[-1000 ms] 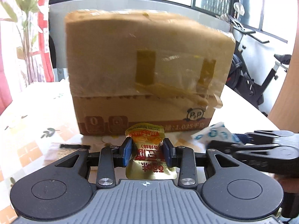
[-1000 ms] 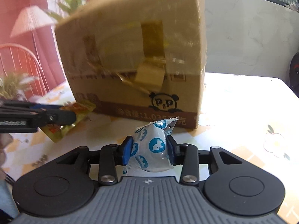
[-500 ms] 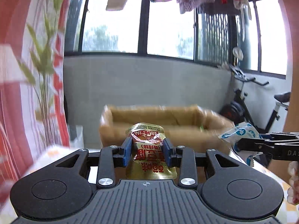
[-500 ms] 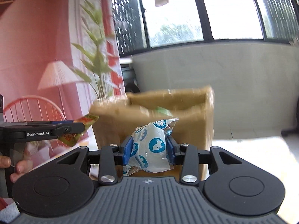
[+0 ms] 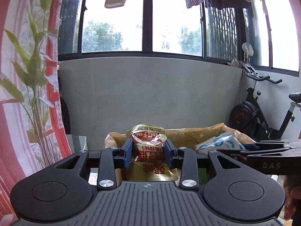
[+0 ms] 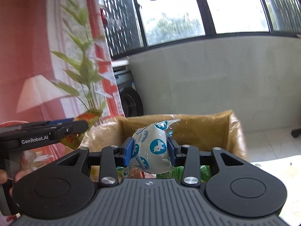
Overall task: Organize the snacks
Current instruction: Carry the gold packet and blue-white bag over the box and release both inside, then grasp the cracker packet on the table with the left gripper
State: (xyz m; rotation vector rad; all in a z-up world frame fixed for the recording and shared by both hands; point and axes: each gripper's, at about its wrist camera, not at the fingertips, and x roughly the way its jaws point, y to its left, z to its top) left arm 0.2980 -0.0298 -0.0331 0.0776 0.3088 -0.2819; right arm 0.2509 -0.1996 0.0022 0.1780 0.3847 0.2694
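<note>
Daylight from a wide balcony window falls on a grey half-wall, with laundry hanging above and an exercise bike (image 5: 263,116) in the corner. From the left wrist, the left gripper (image 5: 148,153) holds a gold and red snack pouch (image 5: 148,150) above the near rim of an open cardboard box (image 5: 188,133); its jaws are opening, though the blue pads still press the pouch's sides. That pouch looks light, crinkly and slick, so a pinch across its fuller middle seems safer than one at a sealed edge. On the right, a blue and white packet (image 5: 220,143) juts over the box. From the right wrist, the right gripper (image 6: 150,150) pinches that same packet, puffed and soft, probably easy to crush, directly over the box, which already holds green and other wrappers (image 6: 169,170). A potted plant (image 6: 84,71) stands behind.
</note>
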